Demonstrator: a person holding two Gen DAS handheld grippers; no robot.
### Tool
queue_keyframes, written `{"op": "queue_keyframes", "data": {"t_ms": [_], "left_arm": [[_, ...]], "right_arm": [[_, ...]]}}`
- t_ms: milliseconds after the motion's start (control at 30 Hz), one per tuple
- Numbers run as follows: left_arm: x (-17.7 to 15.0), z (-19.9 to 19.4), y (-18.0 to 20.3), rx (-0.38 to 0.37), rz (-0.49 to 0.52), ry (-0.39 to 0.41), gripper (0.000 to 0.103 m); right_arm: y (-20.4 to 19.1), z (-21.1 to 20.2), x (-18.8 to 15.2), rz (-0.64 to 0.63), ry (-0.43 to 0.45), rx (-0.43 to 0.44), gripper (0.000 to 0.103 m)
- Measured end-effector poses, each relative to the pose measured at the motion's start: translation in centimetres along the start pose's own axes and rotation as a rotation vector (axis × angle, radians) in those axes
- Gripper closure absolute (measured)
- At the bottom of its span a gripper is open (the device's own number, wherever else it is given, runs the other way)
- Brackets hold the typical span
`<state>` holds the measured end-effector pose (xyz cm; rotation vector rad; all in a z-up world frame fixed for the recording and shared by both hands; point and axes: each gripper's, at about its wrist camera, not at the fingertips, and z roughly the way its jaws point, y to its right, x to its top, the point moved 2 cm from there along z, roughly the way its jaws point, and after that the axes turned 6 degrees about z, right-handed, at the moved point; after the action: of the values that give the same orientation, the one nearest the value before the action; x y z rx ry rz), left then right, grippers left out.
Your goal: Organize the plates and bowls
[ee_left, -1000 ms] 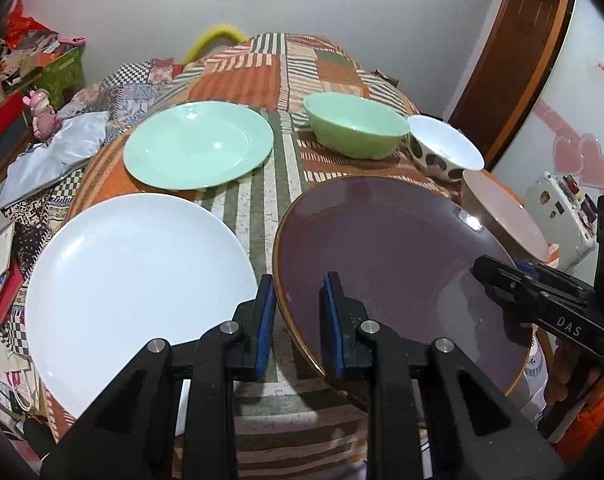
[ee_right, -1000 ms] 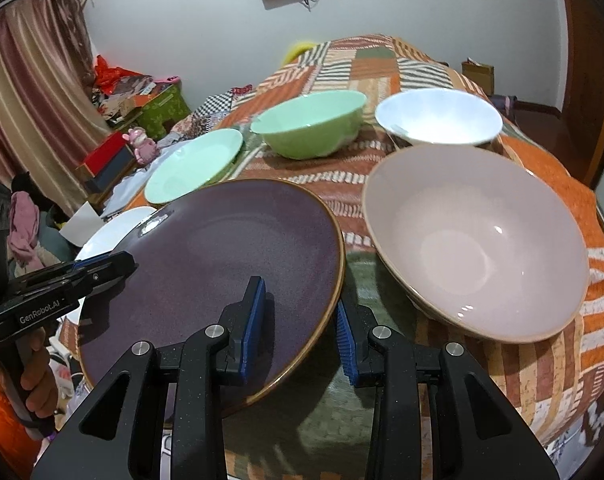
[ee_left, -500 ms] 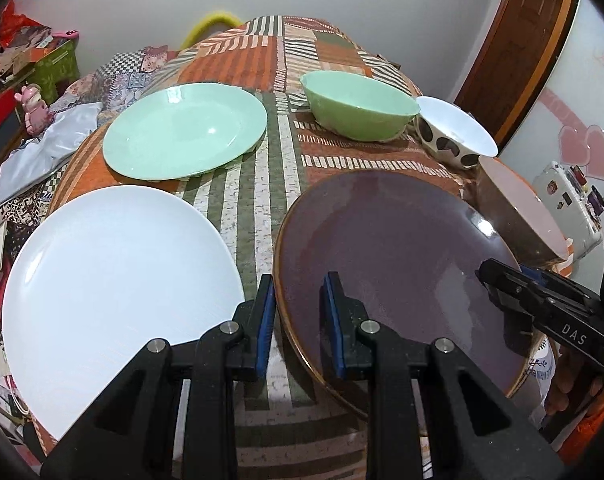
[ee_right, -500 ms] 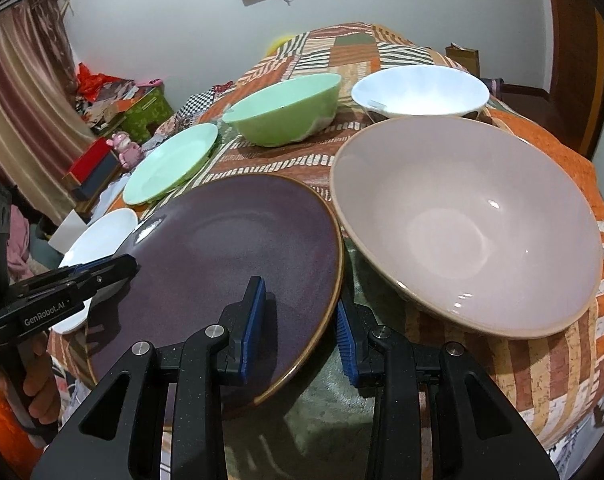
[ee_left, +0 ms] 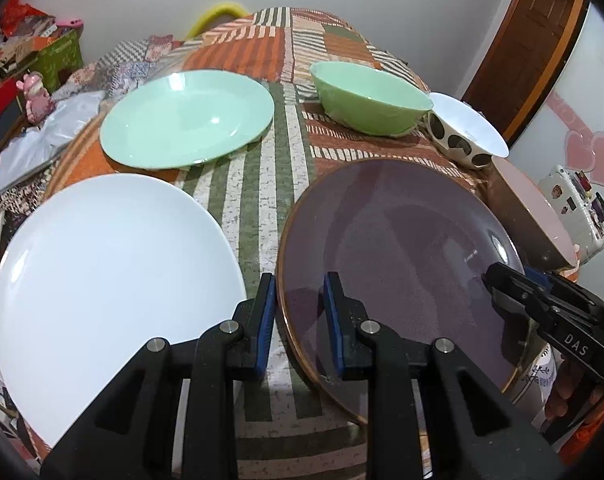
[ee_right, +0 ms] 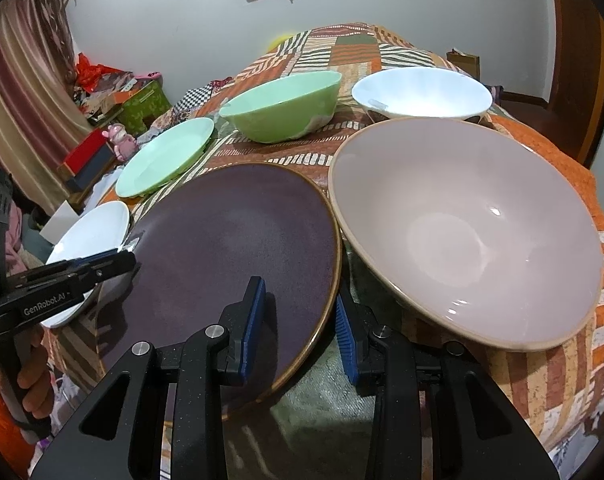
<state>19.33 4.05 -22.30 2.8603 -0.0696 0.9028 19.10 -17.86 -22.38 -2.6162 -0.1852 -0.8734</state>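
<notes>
I've got both grippers, left and right, fingers clamped on the round dark purple ceramic plate; next, lift it onto the white plate at nine o'clock.

We have lowered the purple plate toward the patchwork bedspread, so the white plate and pink bowl now loom closer.

Both wrist cameras look steeply down along their fingers from the near edge of the patchwork bedspread, close above the purple plate: the left from its left rim, the right from its right rim. Both views share that plate and the green bowl.
</notes>
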Motion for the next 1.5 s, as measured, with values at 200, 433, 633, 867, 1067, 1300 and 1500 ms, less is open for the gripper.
{"op": "queue_keyframes", "data": {"t_ms": [200, 433, 633, 867, 1067, 1300, 1500], "left_arm": [[0.1, -1.7, 0.2, 0.028, 0.02, 0.032, 0.08], [-0.3, -4.7, -0.2, 0.058, 0.03, 0.098, 0.057], [-0.6, -7.9, -0.7, 0.103, 0.031, 0.165, 0.04], [-1.3, -10.6, -2.3, 0.158, 0.018, 0.215, 0.023], [-2.0, -11.9, -5.2, 0.198, -0.043, 0.229, 0.021], [-3.1, -12.2, -9.0, 0.25, -0.112, 0.216, 0.019], [-4.6, -11.6, -12.3, 0.295, -0.162, 0.179, 0.019]], "right_arm": [[0.2, -0.8, 0.0, -0.002, -0.016, -0.005, 0.072], [-0.8, -2.7, -0.1, -0.037, 0.012, 0.01, 0.071], [-2.7, -3.6, 0.3, -0.096, 0.051, 0.025, 0.067], [-5.7, -3.7, 1.2, -0.179, 0.084, 0.042, 0.05], [-8.6, -2.8, 1.7, -0.246, 0.089, 0.057, 0.038], [-11.8, -1.1, 1.9, -0.308, 0.067, 0.093, 0.038], [-14.3, 1.0, 1.9, -0.356, 0.035, 0.112, 0.038]]}}
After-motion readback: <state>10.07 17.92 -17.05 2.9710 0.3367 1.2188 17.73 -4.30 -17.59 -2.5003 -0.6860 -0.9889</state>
